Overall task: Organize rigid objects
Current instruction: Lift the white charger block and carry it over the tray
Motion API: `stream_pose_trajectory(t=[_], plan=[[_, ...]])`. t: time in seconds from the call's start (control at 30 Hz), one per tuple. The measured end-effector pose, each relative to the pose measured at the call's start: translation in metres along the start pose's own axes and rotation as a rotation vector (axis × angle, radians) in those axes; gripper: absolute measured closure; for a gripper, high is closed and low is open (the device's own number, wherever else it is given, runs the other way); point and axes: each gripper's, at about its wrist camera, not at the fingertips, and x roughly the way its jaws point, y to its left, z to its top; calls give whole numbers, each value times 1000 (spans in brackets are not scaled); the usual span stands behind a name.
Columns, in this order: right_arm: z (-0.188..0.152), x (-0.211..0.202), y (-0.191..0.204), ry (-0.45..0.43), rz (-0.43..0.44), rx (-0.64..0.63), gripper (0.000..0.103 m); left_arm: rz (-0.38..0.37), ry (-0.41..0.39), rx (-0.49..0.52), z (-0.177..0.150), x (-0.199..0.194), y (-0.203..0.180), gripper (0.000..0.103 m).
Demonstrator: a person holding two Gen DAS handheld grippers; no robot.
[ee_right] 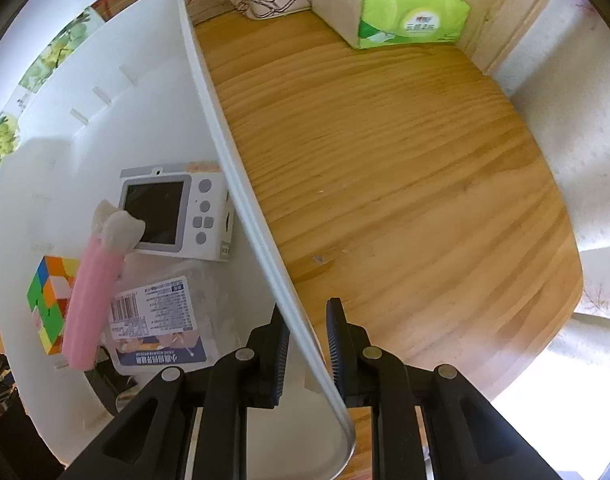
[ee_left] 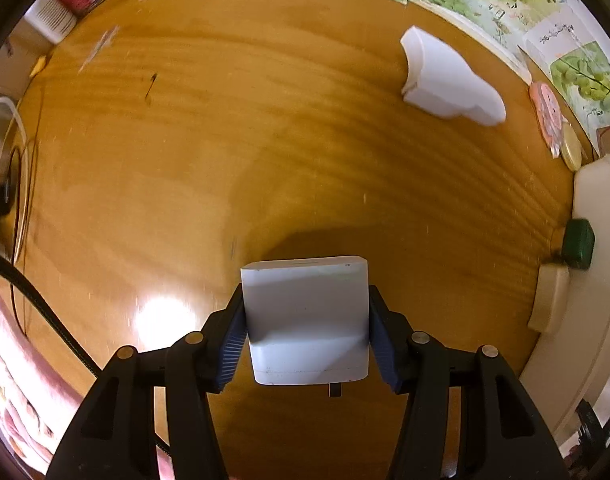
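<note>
Charger block is sitting between the pads of our left claw, pinched on its two side faces, a metal prong poking out at the bottom edge. We're carrying it above the wooden table, claw pointing straight down.

Key relation: we're aiming for the white bin, which is lying off to the right of the left claw, its rim just showing at the frame's right edge with a green thing by it. So we're judging the next move as sideways to the right, then down over the rim.

Right claw is straddling the bin wall, one pad inside, one outside, nearly pressed together on the rim; we're reading that as steadying the bin. Can't tell if both pads are actually touching.

Inside the bin, left of the right claw: small camera, pink tube, colour cube, labelled packet.

White curved piece is lying loose on the table ahead and to the right of the left claw, well apart, long axis slanting toward the wall. We're guessing it's next.

Risk: block clipping the rim on entry.
</note>
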Motion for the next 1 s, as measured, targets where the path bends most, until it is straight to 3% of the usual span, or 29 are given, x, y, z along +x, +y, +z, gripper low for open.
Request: stream_pose_trajectory(t=[0.47, 0.63, 0.7, 1.0], plan=[[5, 6, -20, 31, 100, -143, 95, 17, -85, -28, -83, -48, -29, 45], [4, 11, -23, 36, 128, -190, 95, -8, -112, -27, -95, -70, -50, 44], [6, 13, -25, 41, 139, -213, 95, -17, -131, -23, -110, -78, -75, 44], [6, 20, -33, 75, 178, -326, 95, -96, -178, 43, -87, -107, -108, 44]])
